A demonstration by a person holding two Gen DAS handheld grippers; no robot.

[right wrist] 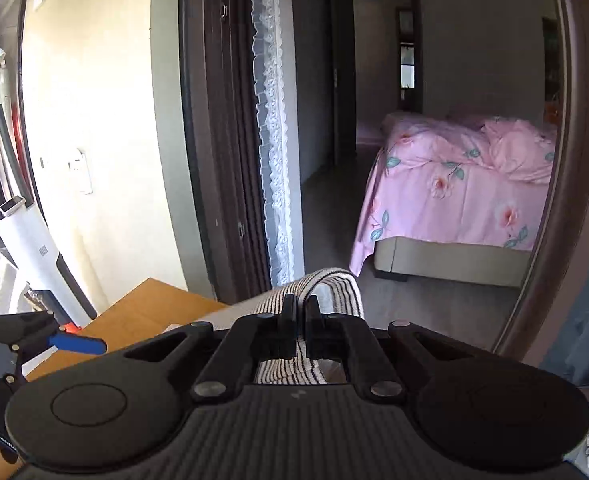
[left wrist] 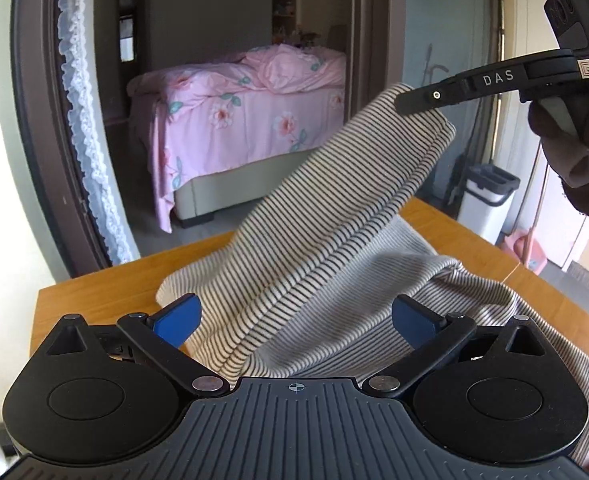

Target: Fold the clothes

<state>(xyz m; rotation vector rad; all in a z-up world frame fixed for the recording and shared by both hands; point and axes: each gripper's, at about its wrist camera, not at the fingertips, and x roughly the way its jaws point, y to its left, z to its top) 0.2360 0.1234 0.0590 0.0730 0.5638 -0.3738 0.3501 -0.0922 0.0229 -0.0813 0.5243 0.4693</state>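
Observation:
A cream garment with thin dark stripes (left wrist: 314, 248) lies bunched on a wooden table (left wrist: 94, 296). One long part of it rises slanting toward the upper right. My right gripper (left wrist: 406, 104), held by a dark-gloved hand (left wrist: 574, 160), is shut on that raised end. The right wrist view shows the striped cloth (right wrist: 334, 280) looped over and pinched between the closed jaws of the right gripper (right wrist: 300, 308). My left gripper (left wrist: 296, 316) stands open low over the table. The cloth runs between its blue pads (left wrist: 178, 320), which stay clear of it.
Beyond the table's far edge a doorway with a white lace curtain (left wrist: 82, 120) opens onto a bed with a pink floral sheet (left wrist: 246, 100). A white bin (left wrist: 490, 200) stands at the right. A white stick vacuum (right wrist: 26, 232) leans by the wall at the left.

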